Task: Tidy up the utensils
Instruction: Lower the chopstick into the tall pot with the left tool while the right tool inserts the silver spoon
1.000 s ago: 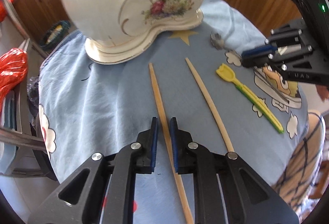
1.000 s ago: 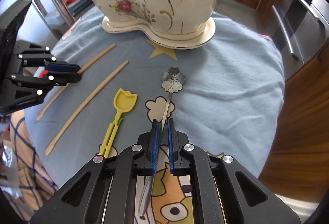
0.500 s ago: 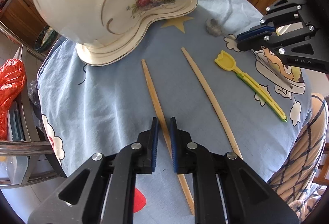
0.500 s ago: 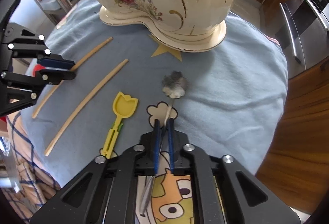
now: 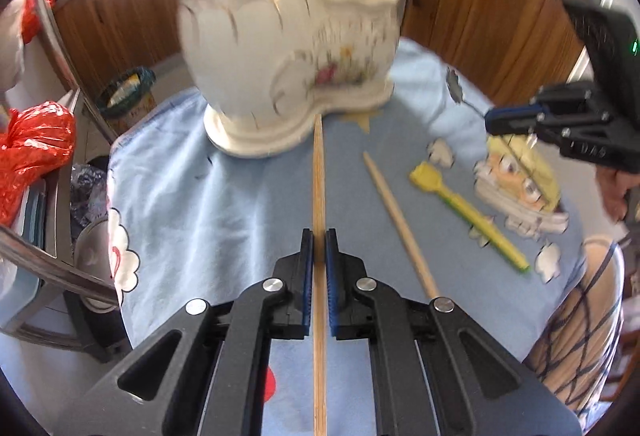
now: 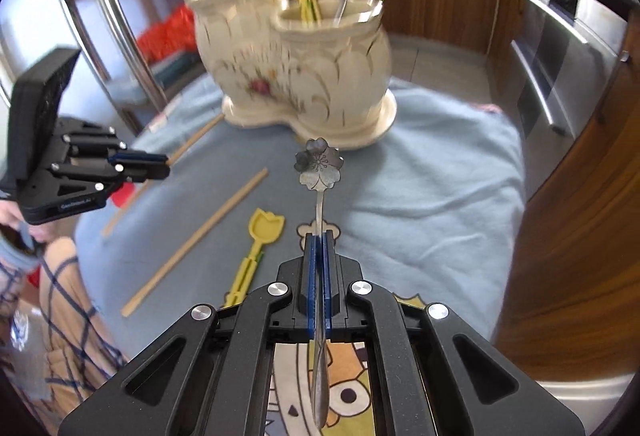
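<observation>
My left gripper holds a wooden chopstick between its blue pads; the jaws are closing on it, and it hangs off the cloth, pointing at the white floral utensil holder. A second chopstick and a yellow plastic utensil lie on the blue cloth. My right gripper is shut on the handle of a flower-headed metal spoon, raised toward the holder, which holds forks and chopsticks. In the right wrist view, the left gripper is at the left.
A red plastic bag and a chair stand off the table's left side. Wooden cabinets run behind, with a steel oven to the right. The person's checked clothing is at the near table edge.
Both grippers have risen and tilted up, bringing the holder's rim into view. The chopstick and the spoon have lifted off the cloth with them. The left jaws have narrowed onto the chopstick.
</observation>
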Tool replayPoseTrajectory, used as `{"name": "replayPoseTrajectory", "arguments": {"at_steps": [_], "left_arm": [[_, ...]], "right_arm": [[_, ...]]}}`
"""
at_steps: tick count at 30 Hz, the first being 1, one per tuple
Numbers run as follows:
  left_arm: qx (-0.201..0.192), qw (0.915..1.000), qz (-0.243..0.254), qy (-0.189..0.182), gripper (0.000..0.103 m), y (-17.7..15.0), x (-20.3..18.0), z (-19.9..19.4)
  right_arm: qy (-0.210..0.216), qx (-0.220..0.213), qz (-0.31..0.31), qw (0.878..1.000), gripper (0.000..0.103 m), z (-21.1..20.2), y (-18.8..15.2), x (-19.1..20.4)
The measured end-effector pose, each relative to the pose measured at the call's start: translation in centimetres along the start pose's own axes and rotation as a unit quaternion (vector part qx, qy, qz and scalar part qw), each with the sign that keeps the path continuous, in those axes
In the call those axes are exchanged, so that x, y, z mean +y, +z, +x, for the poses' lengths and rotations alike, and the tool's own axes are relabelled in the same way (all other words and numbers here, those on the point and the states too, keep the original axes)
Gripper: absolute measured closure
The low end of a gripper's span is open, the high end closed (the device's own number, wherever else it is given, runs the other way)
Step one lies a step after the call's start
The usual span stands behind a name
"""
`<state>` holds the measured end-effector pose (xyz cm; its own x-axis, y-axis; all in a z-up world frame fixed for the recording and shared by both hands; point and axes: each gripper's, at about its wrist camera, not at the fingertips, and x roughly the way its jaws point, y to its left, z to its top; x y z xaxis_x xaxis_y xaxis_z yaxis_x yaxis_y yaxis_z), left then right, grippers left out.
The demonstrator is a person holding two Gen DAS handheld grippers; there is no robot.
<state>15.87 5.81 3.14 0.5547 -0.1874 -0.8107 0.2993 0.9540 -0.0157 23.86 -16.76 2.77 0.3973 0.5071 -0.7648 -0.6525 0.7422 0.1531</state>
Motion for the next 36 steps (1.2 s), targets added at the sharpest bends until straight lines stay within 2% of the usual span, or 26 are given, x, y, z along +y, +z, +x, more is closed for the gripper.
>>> {"name": "replayPoseTrajectory", "arguments": {"at_steps": [6, 11, 21, 25, 31, 36], "left_arm": [[-0.07, 0.9972, -0.024, 0.008, 0.097, -0.1, 0.0, -2.2], [-0.126, 0.9905, -0.055, 0.0, 0.097, 0.8, 0.3, -3.8], [-0.203, 0.9767, -0.069, 0.001, 0.097, 3.7, 1.1, -5.6], [-0.239, 0.9679, -0.079, 0.001, 0.097, 5.1, 1.4, -6.3], [-0.296, 0.9518, -0.075, 0.023, 0.097, 7.0, 1.9, -7.2], [-0.33, 0.9399, -0.084, 0.017, 0.097, 9.3, 2.8, -7.3]], "right_arm": [[0.024, -0.061, 0.028, 0.997, 0.099, -2.2, -0.4, -0.7], [0.038, -0.107, 0.038, 0.993, 0.099, -3.7, -0.4, -0.5], [0.065, -0.216, 0.06, 0.972, 0.099, -5.8, 2.6, -0.6], [0.066, -0.245, 0.07, 0.965, 0.099, -5.4, 4.1, -1.0], [0.073, -0.275, 0.078, 0.955, 0.099, -5.0, 6.2, -1.7], [0.075, -0.305, 0.076, 0.946, 0.099, -4.7, 8.3, -1.8]]}}
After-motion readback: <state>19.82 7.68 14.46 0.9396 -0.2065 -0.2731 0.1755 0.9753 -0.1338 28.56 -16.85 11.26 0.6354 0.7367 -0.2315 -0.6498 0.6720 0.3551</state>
